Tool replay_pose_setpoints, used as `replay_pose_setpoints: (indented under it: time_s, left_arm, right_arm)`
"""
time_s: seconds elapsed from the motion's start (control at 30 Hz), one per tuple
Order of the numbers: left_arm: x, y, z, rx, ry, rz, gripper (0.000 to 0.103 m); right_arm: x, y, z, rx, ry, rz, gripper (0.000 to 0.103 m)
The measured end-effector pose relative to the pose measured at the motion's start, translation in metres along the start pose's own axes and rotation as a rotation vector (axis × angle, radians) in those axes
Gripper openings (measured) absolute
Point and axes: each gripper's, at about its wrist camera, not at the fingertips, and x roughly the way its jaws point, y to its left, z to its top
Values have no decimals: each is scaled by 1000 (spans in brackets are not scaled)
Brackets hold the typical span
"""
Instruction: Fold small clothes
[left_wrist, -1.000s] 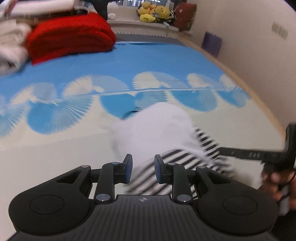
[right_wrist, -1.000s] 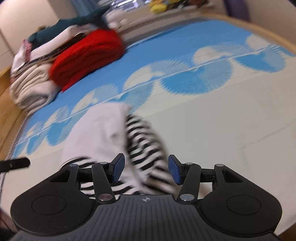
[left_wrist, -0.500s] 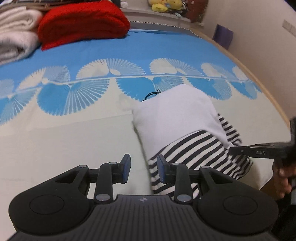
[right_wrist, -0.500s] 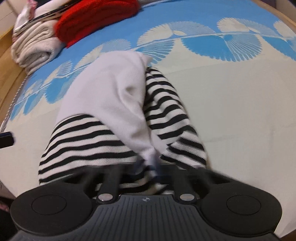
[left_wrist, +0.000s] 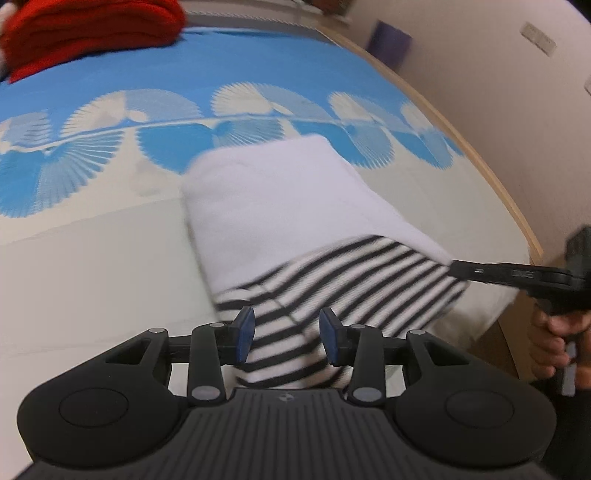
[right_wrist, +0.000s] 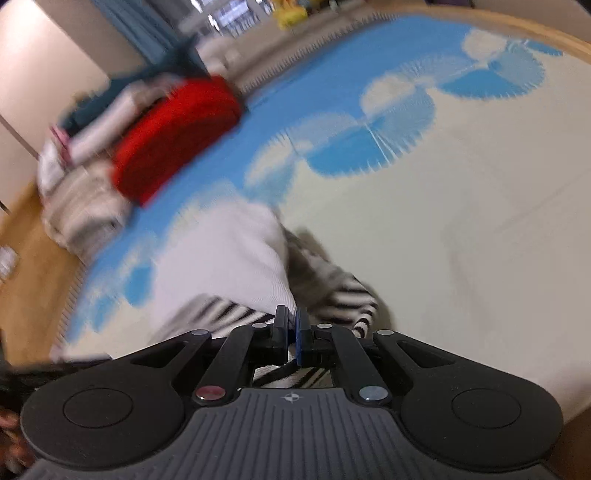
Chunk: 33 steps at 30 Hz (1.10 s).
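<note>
Small white knitted garment with black-and-white striped lower part (left_wrist: 295, 221) lying on the bed with the blue fan-patterned cover (left_wrist: 92, 258), close to its near edge. Long axis running away from both tongs: striped end nearest, plain white end toward the blue band of the print.

Left tongs (left_wrist: 287, 334) apart, jaws just opened further, hovering over the striped hem; cloth showing between the blue pads, no pinch visible. Right tongs (right_wrist: 292, 334) together, clamped on the garment's near right corner, striped cloth bunched at the closed pads; in the left view reaching in from the right onto the seam between white and stripes.

Likely next: left tongs closing on the near left hem, already straight ahead and below, then both ends carried forward over the white part. Plenty of bare cover ahead and to either side. Red folded knit blanket (left_wrist: 88, 33) and the pale stack beside it well apart at the far end. Wooden bed edge (left_wrist: 491, 192) near on the right, so little room for drifting that way.
</note>
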Motion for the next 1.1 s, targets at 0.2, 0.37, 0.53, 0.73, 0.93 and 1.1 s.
replay_pose_setpoints:
  time_s: [0.2, 0.37, 0.53, 0.73, 0.93, 1.1]
  left_arm:
    - [59, -8, -16, 104, 203, 127, 54]
    - [65, -16, -19, 154, 219, 134, 55]
    - [24, 6, 3, -10, 23, 61, 54]
    - [18, 19, 26, -118, -150, 76, 43]
    - [77, 19, 26, -123, 5, 178, 31]
    - [102, 29, 27, -174, 12, 176, 36]
  right_arm:
    - [40, 8, -11, -83, 175, -142, 3]
    - [74, 14, -26, -152, 323, -251, 3]
    - [83, 24, -30, -171, 336, -301, 3]
    - [79, 27, -32, -168, 331, -303, 3]
    - [87, 27, -25, -179, 322, -316, 3]
    - [81, 26, -27, -177, 305, -314, 2]
